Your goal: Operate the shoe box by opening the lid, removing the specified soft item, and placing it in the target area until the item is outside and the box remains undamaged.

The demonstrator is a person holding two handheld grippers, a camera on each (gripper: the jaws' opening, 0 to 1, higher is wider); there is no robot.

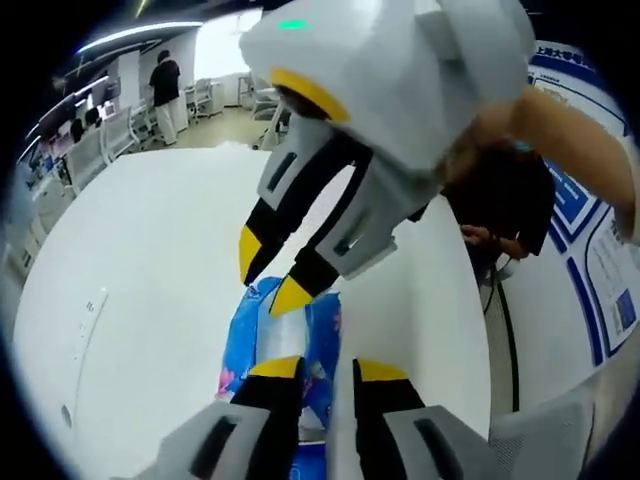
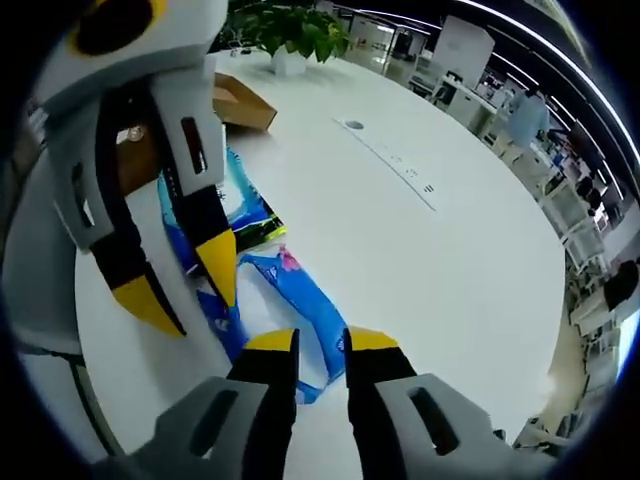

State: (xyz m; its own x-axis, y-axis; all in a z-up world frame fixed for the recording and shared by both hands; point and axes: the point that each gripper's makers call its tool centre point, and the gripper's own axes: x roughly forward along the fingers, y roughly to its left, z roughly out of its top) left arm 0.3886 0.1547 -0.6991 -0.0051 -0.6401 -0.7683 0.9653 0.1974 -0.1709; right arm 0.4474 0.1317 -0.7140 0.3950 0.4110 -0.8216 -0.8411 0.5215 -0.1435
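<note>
While both claws meet over the blue soft pack (image 2: 290, 290) mid-tabletop (image 2: 400, 260) | left claw (image 1: 325, 370) and right claw (image 2: 320, 340) pinch it | item out of shoe box (image 2: 240, 105); release remains.

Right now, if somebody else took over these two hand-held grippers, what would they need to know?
Left hand-held gripper: jaws nearly closed at one end of the blue printed soft plastic pack; whether it grips is unclear.
Right hand-held gripper: jaws nearly closed at the pack's other end; grip is equally unclear.
The pack lies on the white round table, outside the brown cardboard shoe box, which sits behind it near the potted green plant.
Done: item removed from the box.
Left: set it in the target area and let go.
</note>
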